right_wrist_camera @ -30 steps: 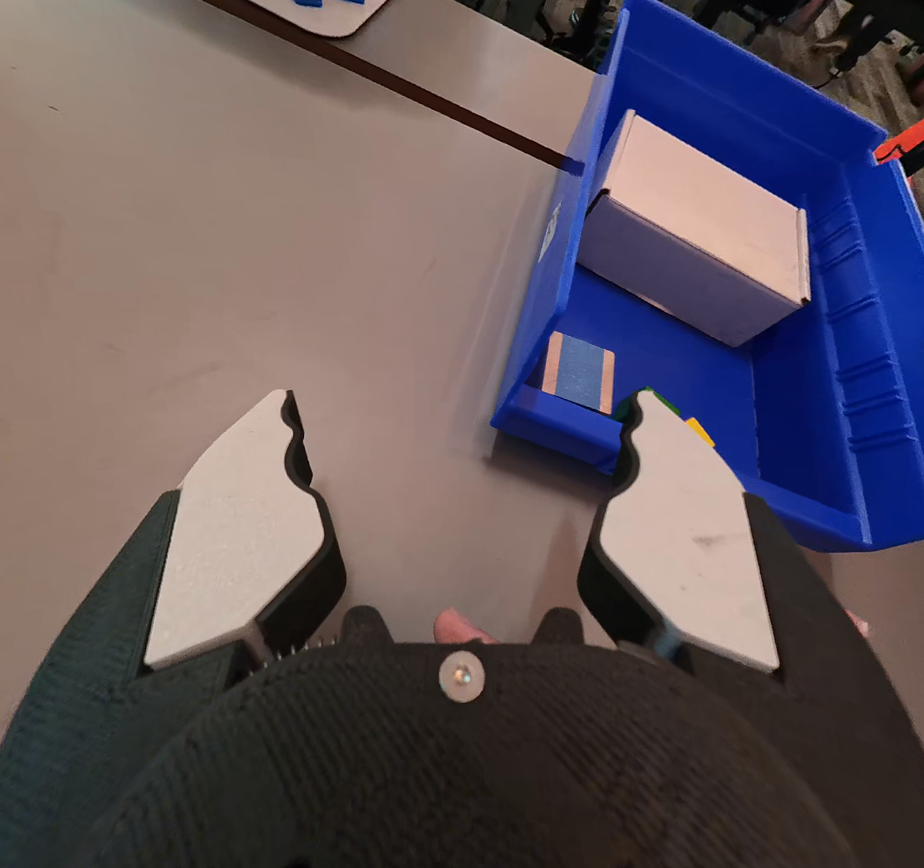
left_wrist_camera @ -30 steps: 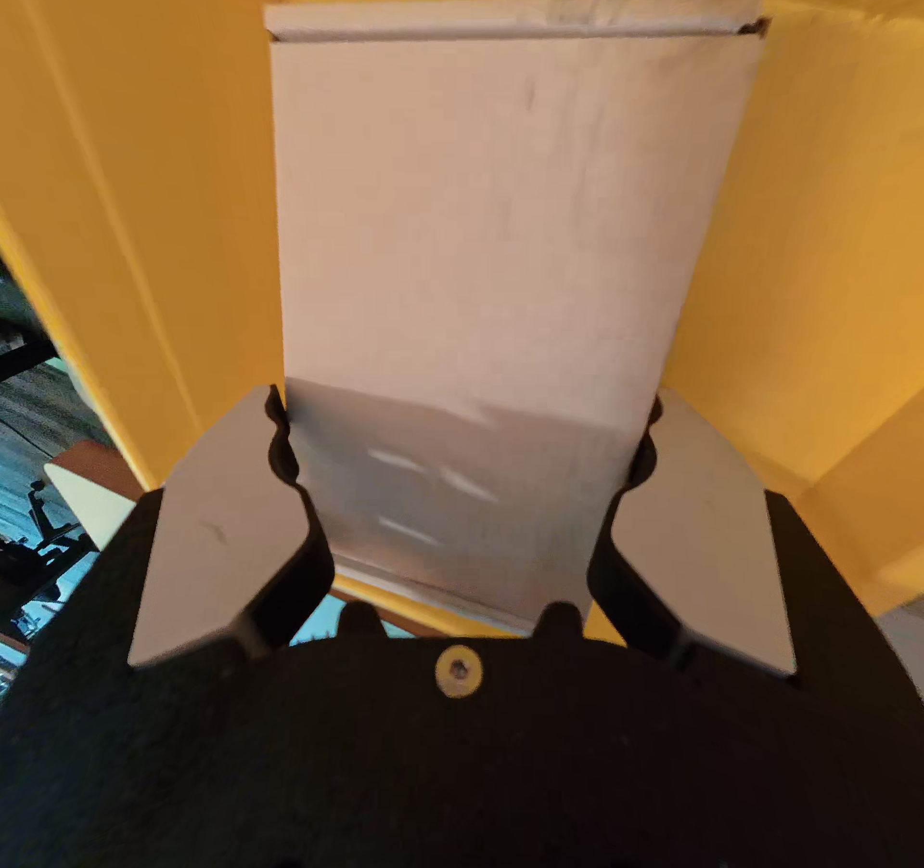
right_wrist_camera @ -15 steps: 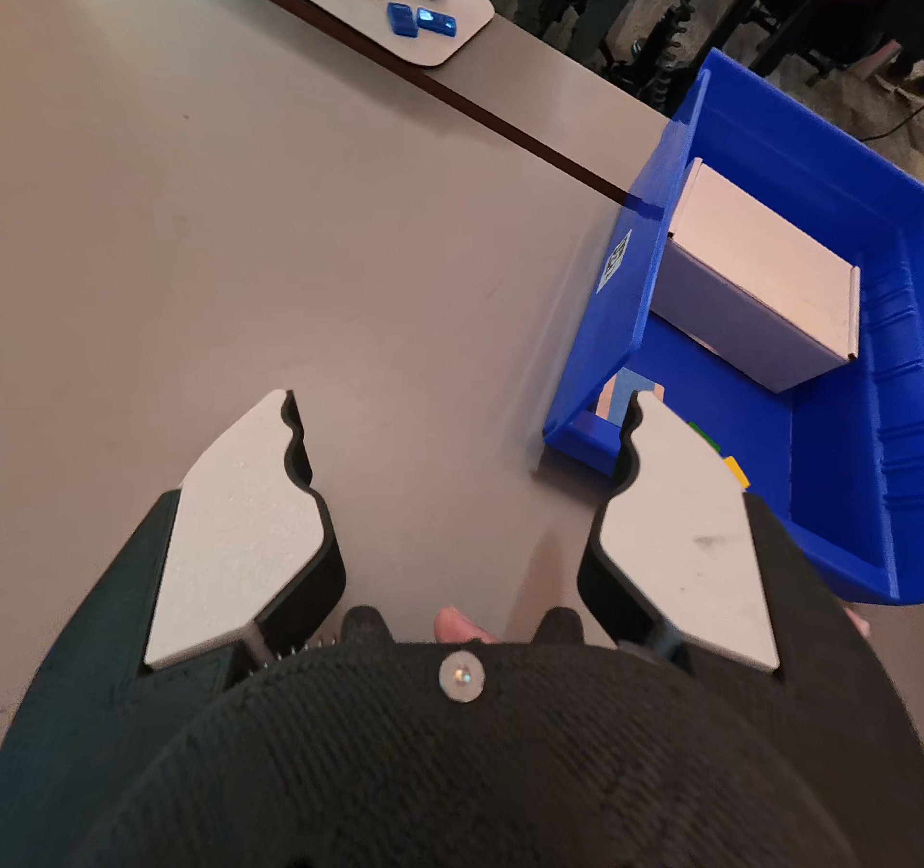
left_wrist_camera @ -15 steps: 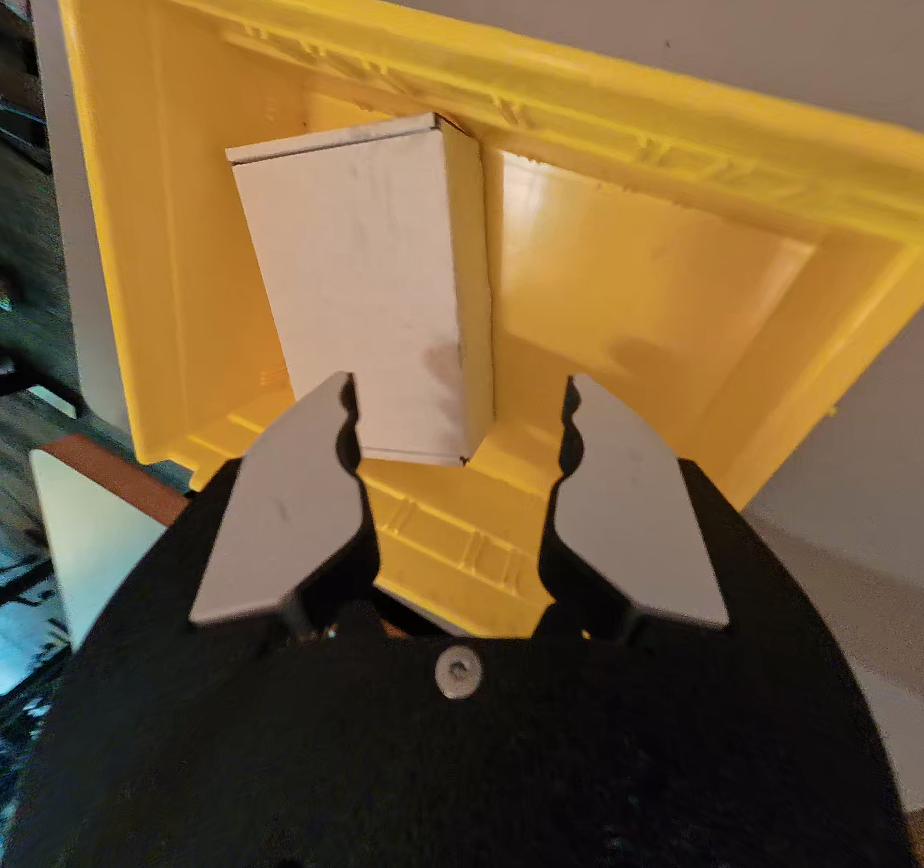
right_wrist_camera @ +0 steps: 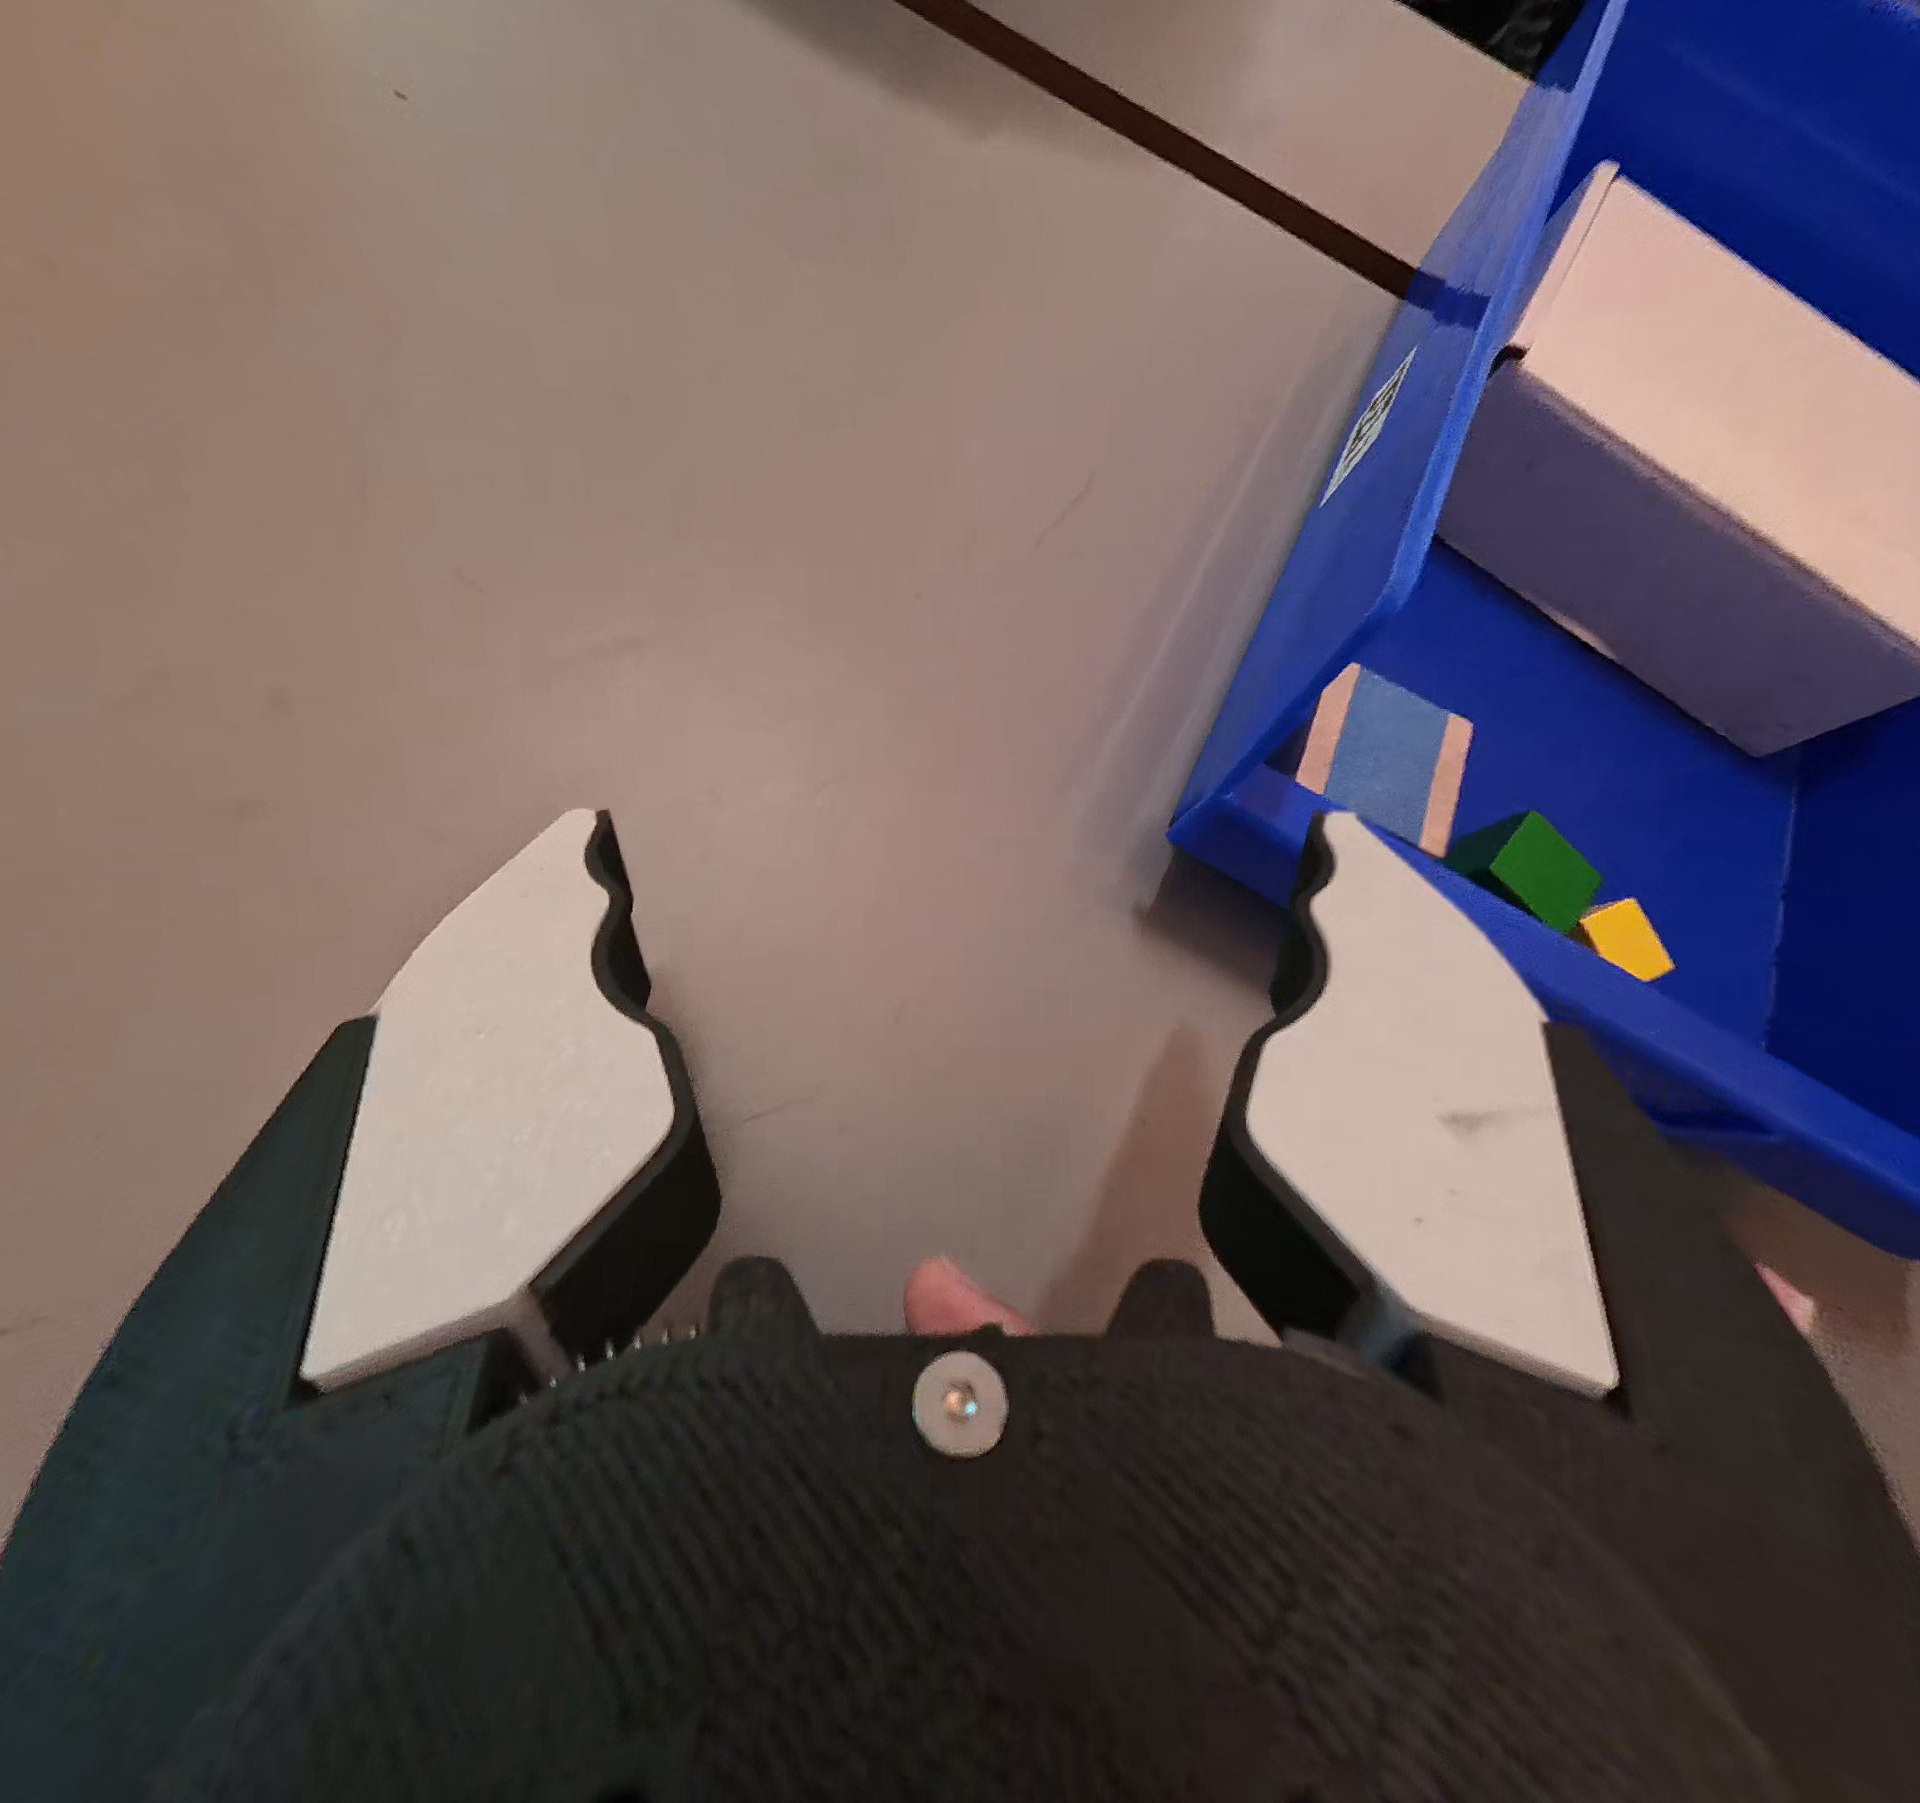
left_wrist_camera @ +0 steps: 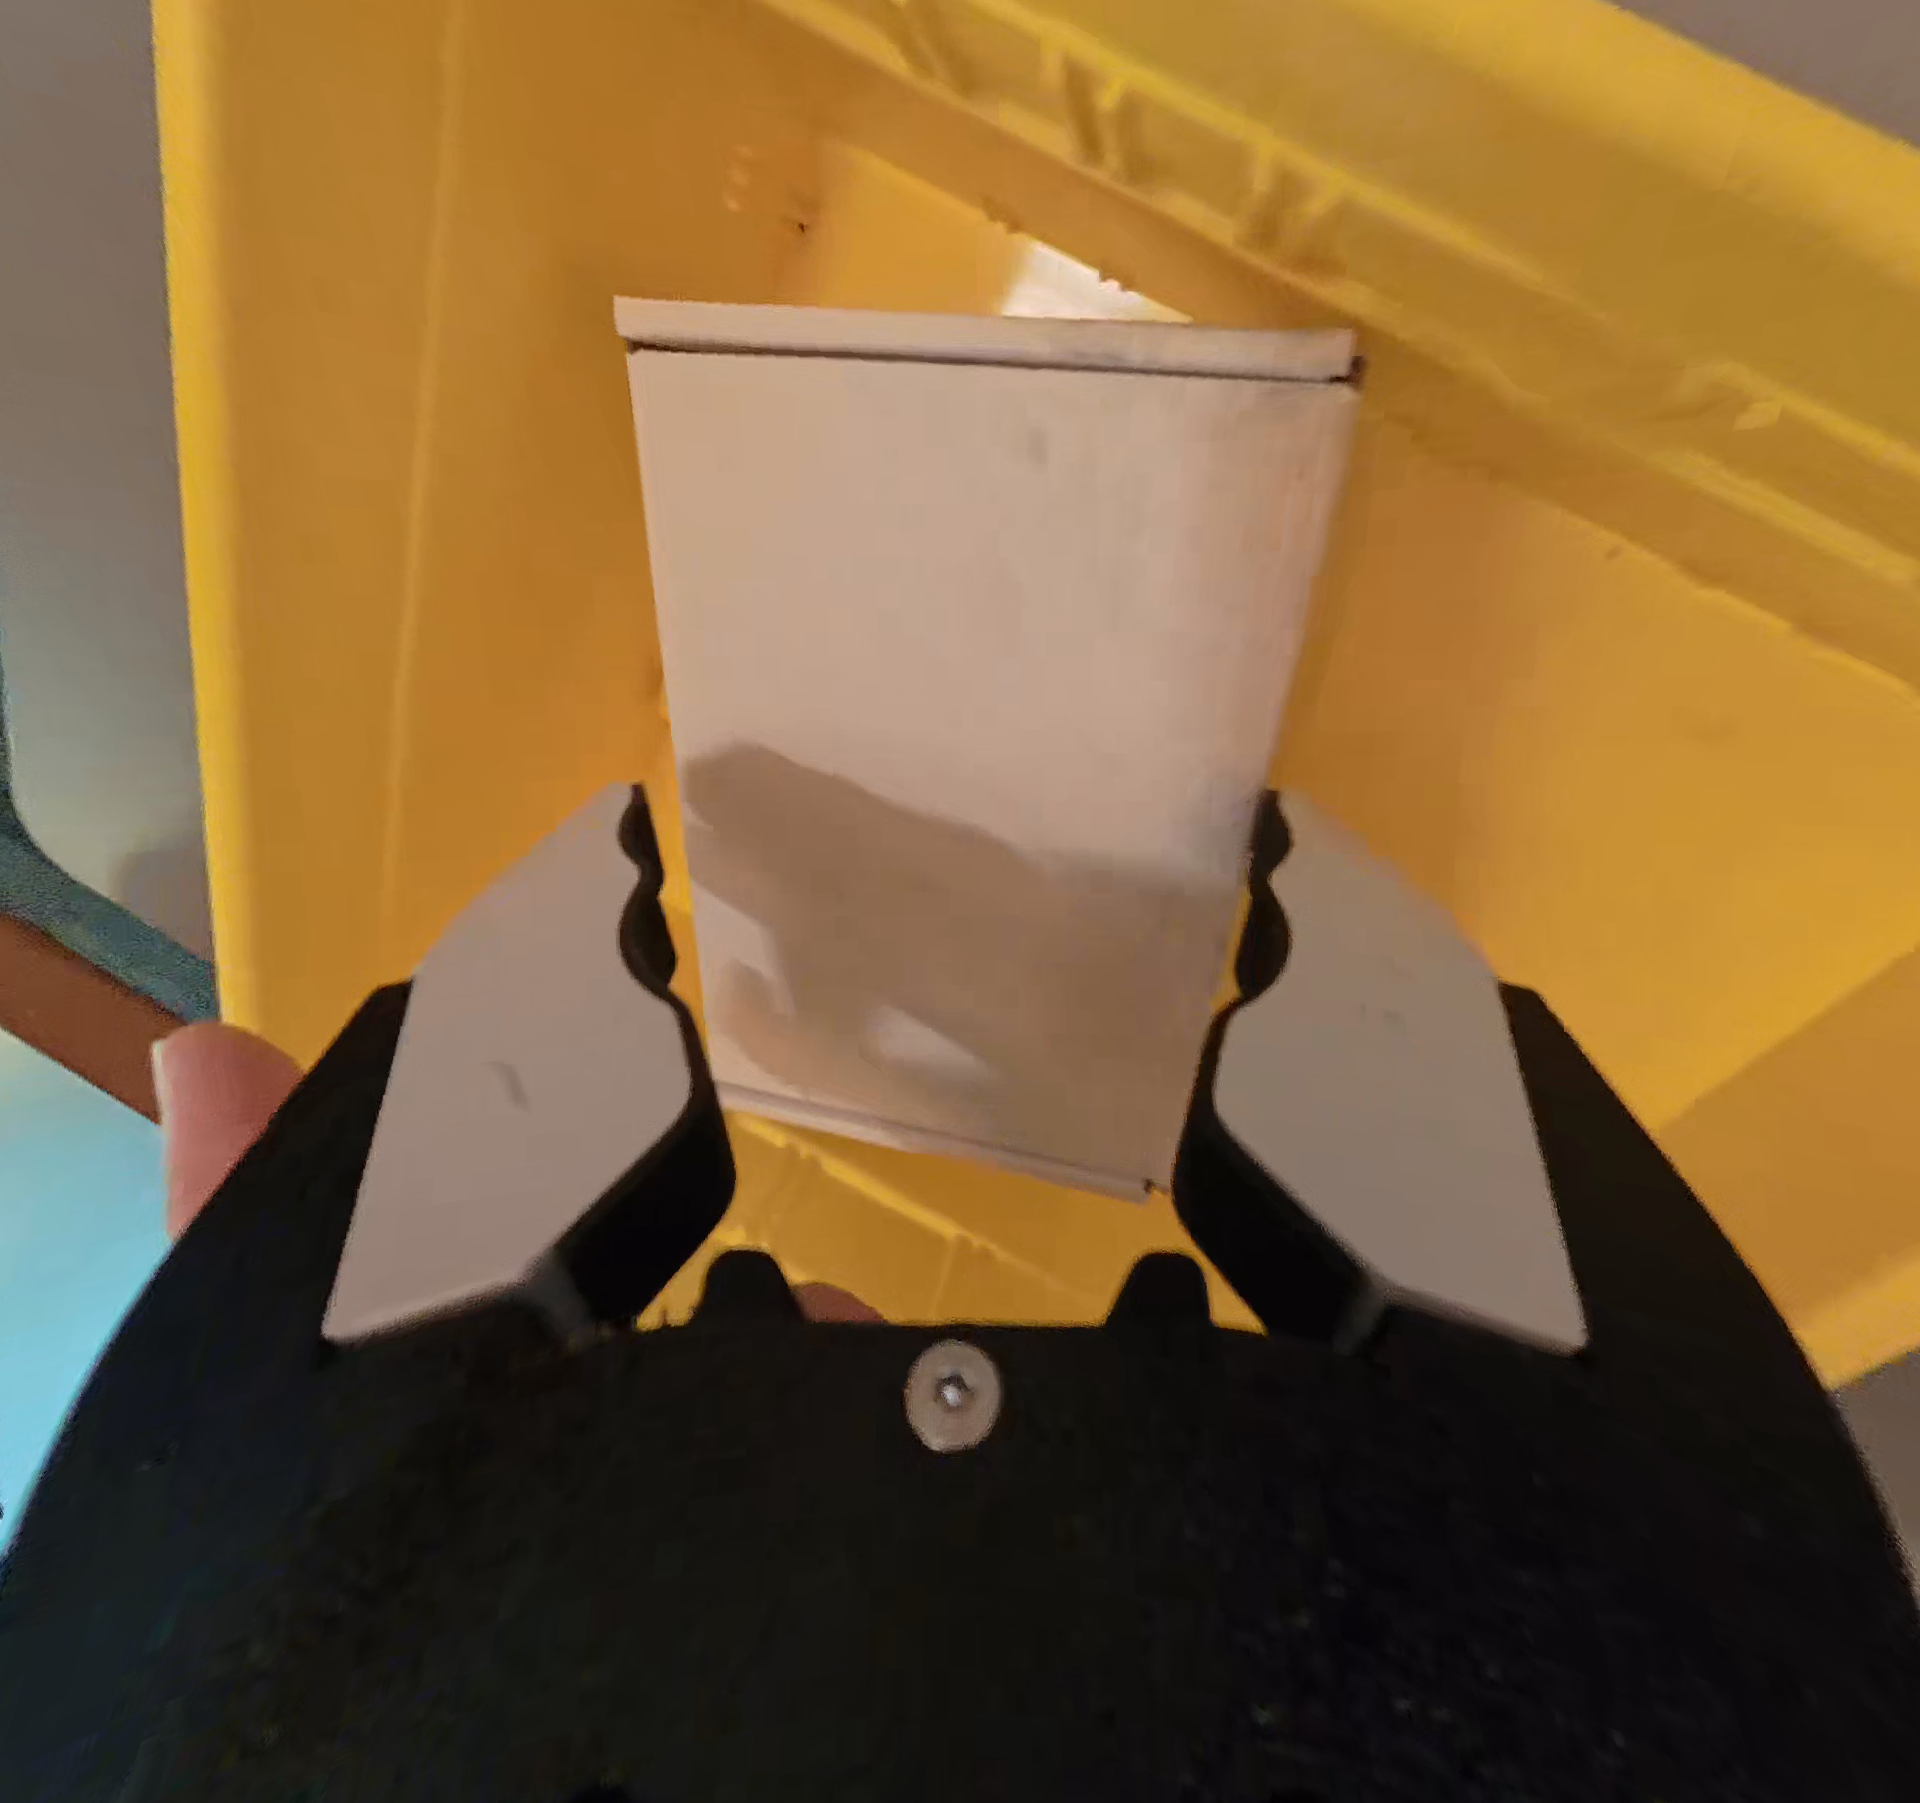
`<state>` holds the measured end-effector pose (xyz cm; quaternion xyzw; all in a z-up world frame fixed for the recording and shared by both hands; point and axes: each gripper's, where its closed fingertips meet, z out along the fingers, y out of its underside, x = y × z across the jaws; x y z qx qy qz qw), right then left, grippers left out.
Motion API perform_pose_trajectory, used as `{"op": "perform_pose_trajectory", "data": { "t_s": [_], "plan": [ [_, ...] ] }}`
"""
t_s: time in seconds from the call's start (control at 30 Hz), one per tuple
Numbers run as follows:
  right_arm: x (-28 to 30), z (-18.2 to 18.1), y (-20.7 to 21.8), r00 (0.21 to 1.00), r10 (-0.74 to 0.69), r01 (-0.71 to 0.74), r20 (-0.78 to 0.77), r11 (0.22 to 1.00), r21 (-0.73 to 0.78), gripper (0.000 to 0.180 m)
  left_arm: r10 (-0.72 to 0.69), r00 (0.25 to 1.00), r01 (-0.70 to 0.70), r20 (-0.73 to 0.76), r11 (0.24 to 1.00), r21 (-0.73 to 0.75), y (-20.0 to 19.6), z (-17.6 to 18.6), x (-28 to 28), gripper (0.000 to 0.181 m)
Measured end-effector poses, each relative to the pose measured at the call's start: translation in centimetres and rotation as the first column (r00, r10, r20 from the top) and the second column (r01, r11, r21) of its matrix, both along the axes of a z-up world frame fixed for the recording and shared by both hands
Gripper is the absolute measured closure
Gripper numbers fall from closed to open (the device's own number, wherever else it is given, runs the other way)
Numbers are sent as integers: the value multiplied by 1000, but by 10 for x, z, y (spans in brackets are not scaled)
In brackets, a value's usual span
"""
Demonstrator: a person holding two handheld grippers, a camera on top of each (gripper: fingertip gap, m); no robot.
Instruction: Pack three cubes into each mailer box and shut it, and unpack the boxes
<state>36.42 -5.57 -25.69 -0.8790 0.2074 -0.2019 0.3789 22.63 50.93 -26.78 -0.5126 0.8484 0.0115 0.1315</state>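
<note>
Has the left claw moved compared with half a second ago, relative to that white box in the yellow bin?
Yes. The left gripper has come forward: its fingers now flank the white box in the yellow bin, instead of hanging back.

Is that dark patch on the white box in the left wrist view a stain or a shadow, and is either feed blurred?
Left wrist view: the grey patch on the white cardboard mailer box looks like a shadow, with lit gaps in it; the yellow plastic bin rim is motion-smeared. Right wrist view: sharp and evenly lit, with soft shadows on the grey table beside the blue plastic bin.
</note>
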Motion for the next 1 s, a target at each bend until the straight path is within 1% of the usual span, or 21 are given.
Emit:
{"op": "perform_pose_trajectory", "data": {
  "t_s": [0.1, 0.17, 0.23, 0.27, 0.4, 0.57, 0.67, 0.77, 0.87, 1.0],
  "plan": [
    [1, -12, -2, 1000, 4, -4, -24, 1000, -28, 60, 25, 995, -31, -97, 998, -59, 4, -15, -1, 61],
    [1, -18, -2, 999, 9, -11, -37, 999, -45, 60, 50, 981, -66, -187, 995, -77, 8, -27, -8, 51],
    [1, -22, -1, 999, 23, -26, -43, 998, -57, 60, 63, 956, -91, -287, 992, -84, 11, -40, -17, 34],
    [0, -24, 0, 999, 30, -33, -43, 998, -61, 60, 56, 949, -92, -311, 991, -102, 9, -42, -18, 34],
    [2, -29, 2, 998, 38, -41, -43, 997, -70, 61, 43, 948, -72, -315, 994, -81, 10, -42, -16, 33],
    [3, -28, 3, 999, 34, -37, -42, 997, -67, 63, 22, 974, -49, -227, 992, -115, 8, -42, -11, 37],
    [1, -19, 5, 998, 34, -36, -46, 999, -33, 64, -6, 986, -7, -164, 997, -76, 8, -38, -8, 42],
    [-2, -6, 7, 999, 39, -39, -33, 999, 5, 65, -11, 990, 5, -139, 999, -44, 5, -29, -10, 46],
    [-5, 3, 7, 999, 43, -43, -17, 999, 15, 65, -29, 994, 24, -109, 999, -40, -3, -13, -13, 49],
    [-10, 16, 9, 998, 55, -55, 7, 998, 33, 65, -81, 991, 82, -111, 997, 9, -15, 3, -24, 49]
  ]
}}
